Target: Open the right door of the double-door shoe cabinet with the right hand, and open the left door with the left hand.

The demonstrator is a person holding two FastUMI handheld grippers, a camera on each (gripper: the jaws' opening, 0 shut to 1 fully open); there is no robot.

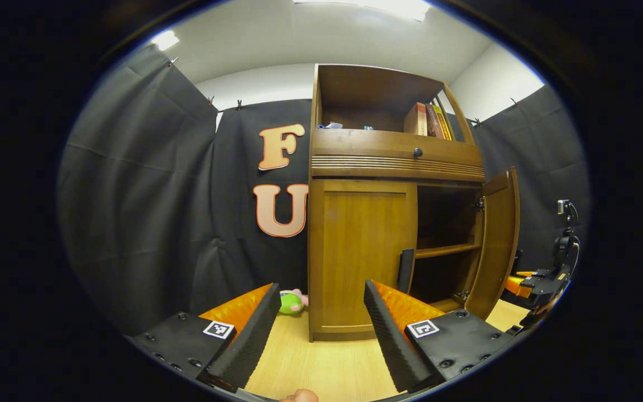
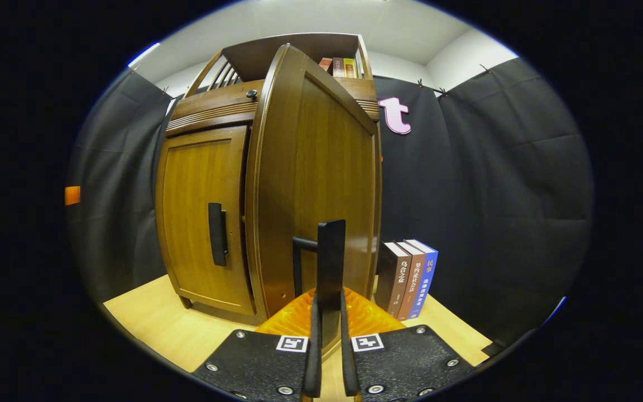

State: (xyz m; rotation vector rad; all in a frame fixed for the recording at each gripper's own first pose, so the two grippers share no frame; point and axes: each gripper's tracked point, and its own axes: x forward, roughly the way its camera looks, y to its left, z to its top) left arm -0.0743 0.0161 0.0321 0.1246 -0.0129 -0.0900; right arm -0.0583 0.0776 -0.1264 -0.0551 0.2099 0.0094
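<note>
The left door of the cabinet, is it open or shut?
Shut. The left door lies flat against the cabinet front, while the right door swings out, showing a shelf inside.

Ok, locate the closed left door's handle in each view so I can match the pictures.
Left gripper view: the left door's handle sits right of centre, just above the right finger of the open left tongs.
Right gripper view: it is left of centre, beside the open right door.
Shared landmark: the drawer knob.
</note>
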